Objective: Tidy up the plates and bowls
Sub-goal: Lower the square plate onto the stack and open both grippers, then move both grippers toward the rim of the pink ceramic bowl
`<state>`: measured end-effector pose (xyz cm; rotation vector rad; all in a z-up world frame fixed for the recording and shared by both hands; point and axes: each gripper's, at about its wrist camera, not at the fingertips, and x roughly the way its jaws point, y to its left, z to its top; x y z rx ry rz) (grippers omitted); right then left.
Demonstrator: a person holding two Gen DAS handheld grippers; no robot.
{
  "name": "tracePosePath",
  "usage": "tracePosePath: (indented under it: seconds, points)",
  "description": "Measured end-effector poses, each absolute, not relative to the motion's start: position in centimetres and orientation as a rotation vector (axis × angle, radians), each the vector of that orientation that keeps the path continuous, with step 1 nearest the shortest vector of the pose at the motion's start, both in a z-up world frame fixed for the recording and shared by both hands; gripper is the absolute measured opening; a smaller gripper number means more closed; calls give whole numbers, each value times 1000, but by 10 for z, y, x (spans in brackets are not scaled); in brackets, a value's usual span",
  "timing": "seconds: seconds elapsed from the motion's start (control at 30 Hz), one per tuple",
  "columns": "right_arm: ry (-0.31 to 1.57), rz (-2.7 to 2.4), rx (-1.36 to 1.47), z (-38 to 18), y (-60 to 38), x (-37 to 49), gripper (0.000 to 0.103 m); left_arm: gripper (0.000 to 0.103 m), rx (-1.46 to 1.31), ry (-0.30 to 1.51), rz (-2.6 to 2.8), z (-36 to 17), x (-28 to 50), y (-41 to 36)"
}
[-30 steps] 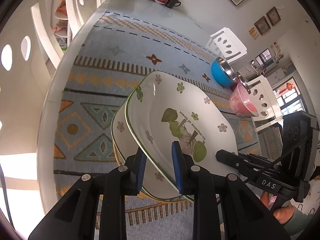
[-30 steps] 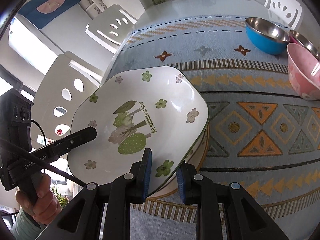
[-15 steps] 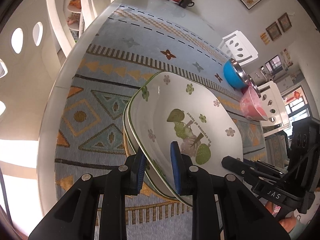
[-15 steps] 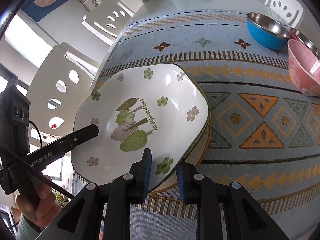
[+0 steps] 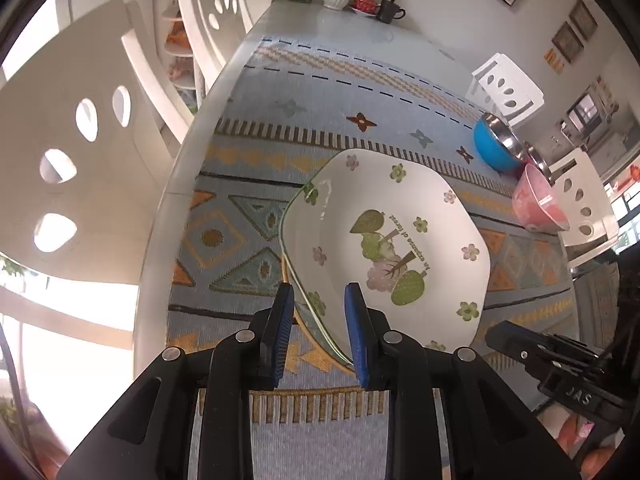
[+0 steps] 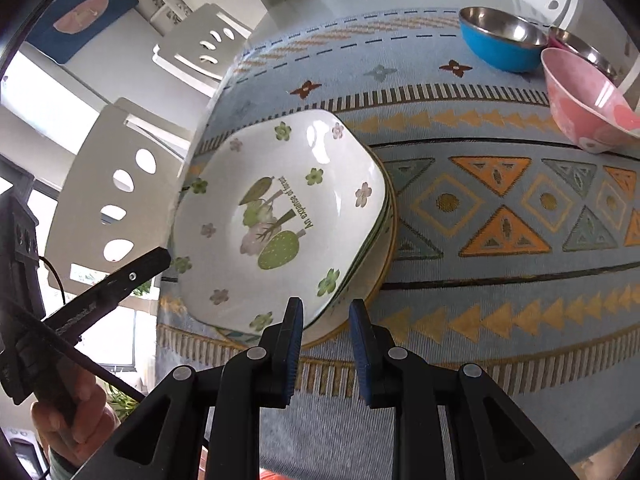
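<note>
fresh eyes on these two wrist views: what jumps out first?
The white flower-print plate dominates both views, sitting on top of a stack of plates near the table's corner on the patterned blue tablecloth. Blue-padded fingers frame its near rim without pressing on it. Further back, on the cloth's far side, a blue bowl and a pink bowl add colour.

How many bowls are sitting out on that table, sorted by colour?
Blue bowl: 1
Pink bowl: 1
Red bowl, steel inside, partly hidden behind the pink one: 1
Total: 3 bowls
</note>
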<state>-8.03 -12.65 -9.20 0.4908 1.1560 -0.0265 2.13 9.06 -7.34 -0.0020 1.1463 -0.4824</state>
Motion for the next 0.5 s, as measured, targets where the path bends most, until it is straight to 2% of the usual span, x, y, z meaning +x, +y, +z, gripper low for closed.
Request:
tracePosePath:
  seconds: [0.33, 0.43, 0.5]
  points:
    - [1087, -34, 531, -63, -132, -128, 23, 23, 20, 1041, -567, -20, -29, 73]
    - [1060, -41, 523, -49, -134, -142, 23, 27, 14, 1026, -598, -5, -43, 65]
    - [1046, -47, 526, -43, -136, -151, 27, 27, 13, 1016, -616, 4, -51, 60]
